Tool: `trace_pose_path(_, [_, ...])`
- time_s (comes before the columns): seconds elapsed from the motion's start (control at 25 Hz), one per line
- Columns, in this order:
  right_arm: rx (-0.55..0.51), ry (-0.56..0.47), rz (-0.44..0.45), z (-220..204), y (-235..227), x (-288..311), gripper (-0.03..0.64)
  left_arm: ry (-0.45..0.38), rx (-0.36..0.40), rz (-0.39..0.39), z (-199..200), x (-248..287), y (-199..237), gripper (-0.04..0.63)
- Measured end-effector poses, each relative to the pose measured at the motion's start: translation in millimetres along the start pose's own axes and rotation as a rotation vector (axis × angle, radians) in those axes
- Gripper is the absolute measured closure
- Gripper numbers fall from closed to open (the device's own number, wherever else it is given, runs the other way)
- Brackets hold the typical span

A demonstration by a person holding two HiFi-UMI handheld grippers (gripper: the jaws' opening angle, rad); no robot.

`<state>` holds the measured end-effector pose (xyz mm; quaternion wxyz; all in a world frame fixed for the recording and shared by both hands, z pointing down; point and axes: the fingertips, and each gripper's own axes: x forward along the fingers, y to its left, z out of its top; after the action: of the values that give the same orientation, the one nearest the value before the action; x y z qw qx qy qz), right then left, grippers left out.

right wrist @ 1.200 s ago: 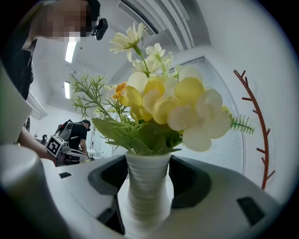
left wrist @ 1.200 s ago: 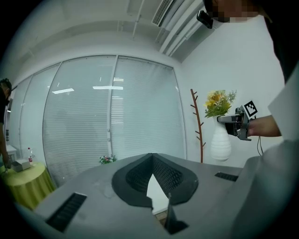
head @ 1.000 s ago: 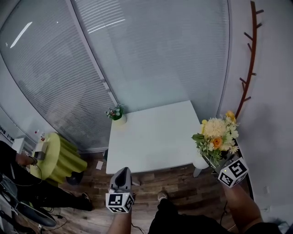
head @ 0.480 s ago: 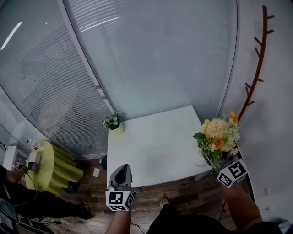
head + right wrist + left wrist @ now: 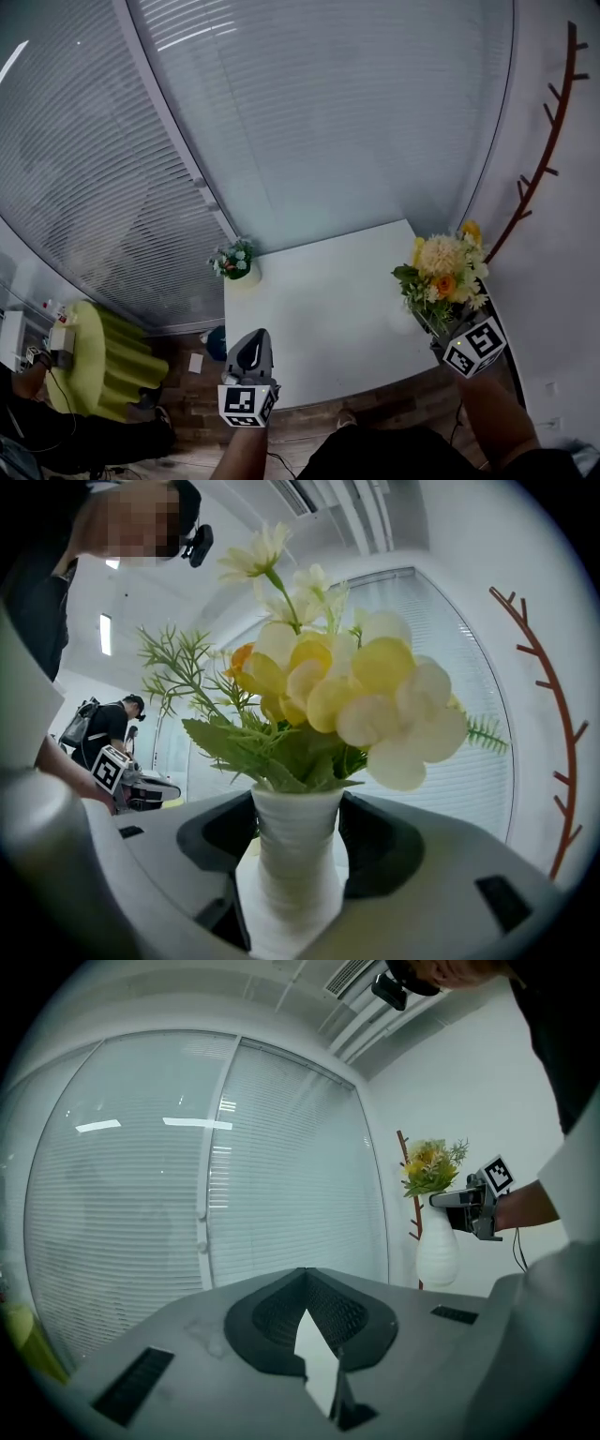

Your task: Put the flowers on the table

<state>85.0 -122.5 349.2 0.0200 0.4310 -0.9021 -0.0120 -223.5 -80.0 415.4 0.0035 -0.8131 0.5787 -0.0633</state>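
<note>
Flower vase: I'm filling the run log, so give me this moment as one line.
right hand-held gripper: shut on flower vase neck | vase: upright, aloft by white table | left hand-held gripper: shut, empty

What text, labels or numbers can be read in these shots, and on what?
No readable text in any view.
Markers on left cube and right cube: black-and-white square patterns, no letters or digits.
No print on the vase or table.

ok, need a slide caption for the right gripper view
Right gripper clamped on the neck of a white ribbed vase of yellow and cream flowers, window blinds behind.
</note>
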Motion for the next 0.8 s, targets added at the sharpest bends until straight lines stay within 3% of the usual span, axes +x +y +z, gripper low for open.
trace_pose_path(0.4, [-0.023,0.031,-0.003,-1,0,51,0.328,-0.02,-0.065,-0.045,-6,52,26,0.591])
trace_pose_path(0.8, [-0.007,0.058,0.104,-42,0,127,0.328,0.039,-0.066,-0.026,-30,88,50,0.591])
